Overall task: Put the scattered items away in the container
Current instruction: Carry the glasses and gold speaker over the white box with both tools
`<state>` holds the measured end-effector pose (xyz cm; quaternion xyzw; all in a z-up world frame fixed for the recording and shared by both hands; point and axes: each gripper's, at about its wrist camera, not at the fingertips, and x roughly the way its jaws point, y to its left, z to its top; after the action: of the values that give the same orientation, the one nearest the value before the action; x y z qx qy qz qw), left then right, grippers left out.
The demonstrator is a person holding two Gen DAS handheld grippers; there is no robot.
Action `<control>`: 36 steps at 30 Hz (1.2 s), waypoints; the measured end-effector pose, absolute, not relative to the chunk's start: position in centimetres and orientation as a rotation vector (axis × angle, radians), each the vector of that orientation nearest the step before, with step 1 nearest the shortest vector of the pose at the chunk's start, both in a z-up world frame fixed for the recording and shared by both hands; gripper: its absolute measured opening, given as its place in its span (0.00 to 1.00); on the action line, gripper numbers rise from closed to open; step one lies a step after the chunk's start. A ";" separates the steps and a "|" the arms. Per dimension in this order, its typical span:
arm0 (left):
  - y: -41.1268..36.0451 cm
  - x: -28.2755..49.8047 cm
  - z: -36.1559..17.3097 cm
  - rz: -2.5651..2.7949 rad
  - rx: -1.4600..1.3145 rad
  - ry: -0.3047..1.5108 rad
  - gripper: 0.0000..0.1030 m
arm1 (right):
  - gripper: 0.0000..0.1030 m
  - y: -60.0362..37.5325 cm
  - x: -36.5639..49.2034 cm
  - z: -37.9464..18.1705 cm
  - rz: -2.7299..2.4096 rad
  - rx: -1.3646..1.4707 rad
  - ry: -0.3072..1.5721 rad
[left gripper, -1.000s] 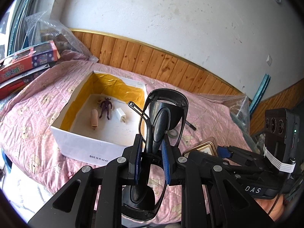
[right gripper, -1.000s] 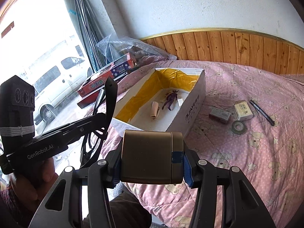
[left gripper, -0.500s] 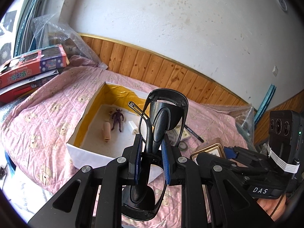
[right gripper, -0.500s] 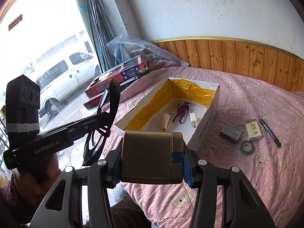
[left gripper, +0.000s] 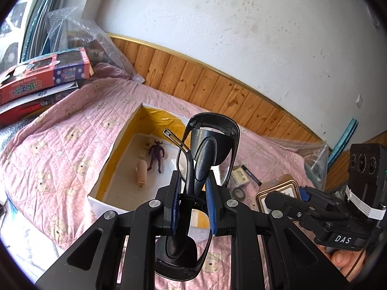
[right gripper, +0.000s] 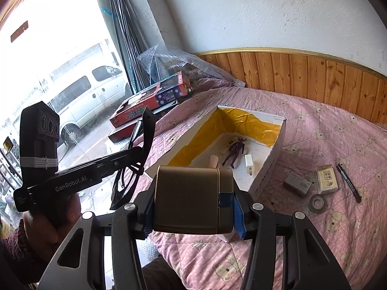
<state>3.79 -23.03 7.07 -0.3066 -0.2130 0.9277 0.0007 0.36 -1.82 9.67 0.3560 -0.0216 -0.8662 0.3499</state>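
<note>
The box (right gripper: 278,145) sits open on the pink quilt (right gripper: 326,229), its white walls lined in yellow, and it already holds a purple figure (right gripper: 234,152), a white plug (right gripper: 249,168) and a small tan piece (right gripper: 214,160). We carry two more things toward it, one in each gripper.

Our left gripper (left gripper: 192,207) is clamped on the glasses (left gripper: 208,149) — the blue pads (left gripper: 210,205) pinch the folded temples near the hinge, so the frame stands upright and the lenses stay clear of the jaws. That seems a sensible hold: the stiffest part takes the squeeze. It hangs over the near edge of the box.

Our right gripper (right gripper: 191,210) is closed on the tin (right gripper: 192,199), gripped across its short sides, which keeps the flat gold case level. It hovers just short of the box's near corner.

Still loose on the quilt, to the right of the box, lie a grey packet (right gripper: 297,183), a cream packet (right gripper: 326,178), a tape roll (right gripper: 316,203) and a pen (right gripper: 349,183). The printing on the packets is too small for us to read.

We judge the task partly done — both loads need lowering into the free floor near the front wall, away from the figure, before the jaws open.
</note>
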 end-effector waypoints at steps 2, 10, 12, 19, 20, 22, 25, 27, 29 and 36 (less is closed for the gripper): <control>-23.1 3.2 6.8 2.901 -0.978 -0.686 0.19 | 0.50 -2.0 -0.2 9.7 -2.242 0.929 -0.055; -23.4 0.3 5.3 2.867 -1.082 -0.752 0.19 | 0.50 -2.7 -2.9 9.7 -2.223 0.954 -0.038; -23.6 -0.5 4.8 2.857 -1.124 -0.777 0.19 | 0.50 -2.9 -3.8 9.6 -2.215 0.963 -0.033; -23.7 -3.0 3.2 2.833 -1.261 -0.806 0.19 | 0.50 -3.7 -6.6 9.3 -2.190 0.995 -0.016; -23.7 -3.4 3.0 2.835 -1.277 -0.800 0.19 | 0.50 -3.9 -7.0 9.2 -2.184 1.000 -0.017; -23.6 -4.0 2.7 2.832 -1.305 -0.791 0.19 | 0.50 -4.1 -7.9 9.1 -2.177 1.009 -0.014; -23.4 -4.7 2.4 2.834 -1.329 -0.768 0.19 | 0.50 -4.6 -9.0 8.7 -2.165 1.026 -0.008; -23.4 -5.2 2.2 2.834 -1.344 -0.762 0.19 | 0.50 -4.9 -9.8 8.3 -2.159 1.041 0.001; -23.3 -5.6 2.0 2.831 -1.353 -0.758 0.19 | 0.50 -5.3 -10.5 8.0 -2.155 1.053 0.014; -23.3 -7.1 0.8 2.820 -1.387 -0.792 0.19 | 0.50 -6.1 -12.7 6.9 -2.144 1.096 0.067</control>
<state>-7.08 -23.31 0.85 -0.4273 -0.2442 0.8691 -0.0496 -12.70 -6.11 6.92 0.4248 0.0258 -0.8310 0.3581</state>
